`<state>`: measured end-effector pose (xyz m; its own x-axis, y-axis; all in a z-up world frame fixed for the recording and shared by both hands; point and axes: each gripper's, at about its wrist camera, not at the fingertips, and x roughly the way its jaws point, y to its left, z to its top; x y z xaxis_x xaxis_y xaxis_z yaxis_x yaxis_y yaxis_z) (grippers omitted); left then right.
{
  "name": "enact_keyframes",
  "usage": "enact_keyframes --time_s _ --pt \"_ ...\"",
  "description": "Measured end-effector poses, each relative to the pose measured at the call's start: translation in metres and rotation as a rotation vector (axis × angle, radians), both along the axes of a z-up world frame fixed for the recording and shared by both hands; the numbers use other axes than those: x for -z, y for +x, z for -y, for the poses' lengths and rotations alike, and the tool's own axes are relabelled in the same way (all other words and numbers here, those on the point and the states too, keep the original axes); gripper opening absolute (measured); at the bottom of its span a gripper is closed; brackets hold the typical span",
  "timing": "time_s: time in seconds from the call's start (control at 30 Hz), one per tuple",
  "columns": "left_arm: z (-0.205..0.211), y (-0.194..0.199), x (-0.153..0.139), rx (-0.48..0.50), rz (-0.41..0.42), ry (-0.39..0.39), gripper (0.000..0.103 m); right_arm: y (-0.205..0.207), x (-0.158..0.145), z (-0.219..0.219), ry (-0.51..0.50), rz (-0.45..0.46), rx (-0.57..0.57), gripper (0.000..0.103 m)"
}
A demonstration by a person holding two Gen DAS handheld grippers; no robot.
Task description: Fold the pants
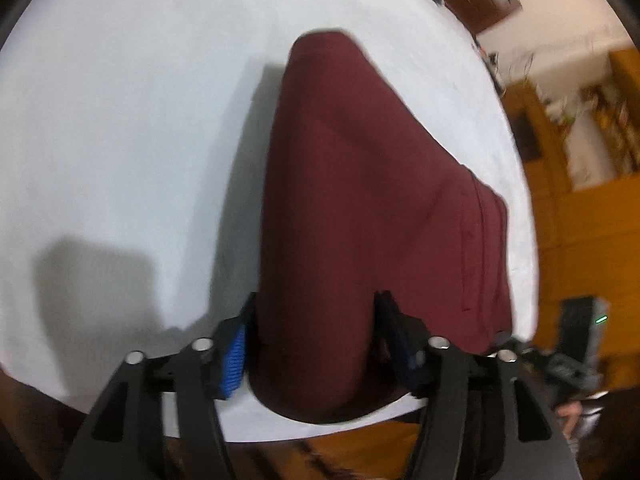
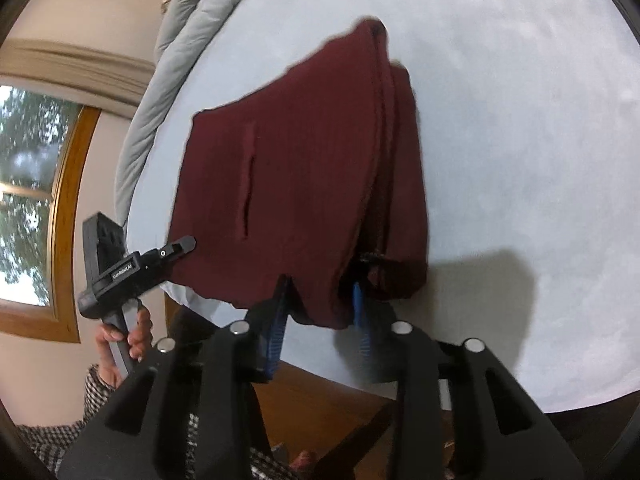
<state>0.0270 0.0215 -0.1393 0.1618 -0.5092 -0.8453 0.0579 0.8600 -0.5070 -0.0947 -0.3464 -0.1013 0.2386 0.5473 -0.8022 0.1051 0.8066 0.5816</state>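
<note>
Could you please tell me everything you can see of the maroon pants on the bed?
The maroon pants look like soft knit cloth, already folded into a thick stack of several layers, edges showing on one side, with a slit pocket on the top panel. They lie flat on the pale bed sheet, near edge at the mattress edge. The left gripper straddles a rounded fold; the right gripper straddles the near edge. Whether the pads press the cloth I cannot tell.
</note>
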Motion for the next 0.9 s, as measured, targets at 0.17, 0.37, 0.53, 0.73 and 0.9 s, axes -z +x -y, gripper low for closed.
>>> enact_keyframes --time_s 0.17,0.37,0.53,0.73,0.9 --pt "0.011 0.016 -0.033 0.048 0.107 0.141 0.081 0.023 -0.033 0.015 -0.103 0.087 0.018 0.047" --pt "0.027 0.046 -0.036 0.056 0.097 0.176 0.081 0.091 -0.028 0.037 -0.09 0.102 0.068 0.047" --pt "0.034 0.055 -0.02 0.053 0.065 0.186 0.081 0.133 0.002 0.043 -0.056 0.037 0.091 0.035" --pt "0.036 0.056 -0.005 0.042 0.037 0.182 0.082 0.147 -0.003 0.046 -0.017 0.08 0.098 0.006" --pt "0.037 0.055 0.004 0.028 0.009 0.161 0.084 0.148 0.029 0.047 -0.072 0.002 0.123 0.006"
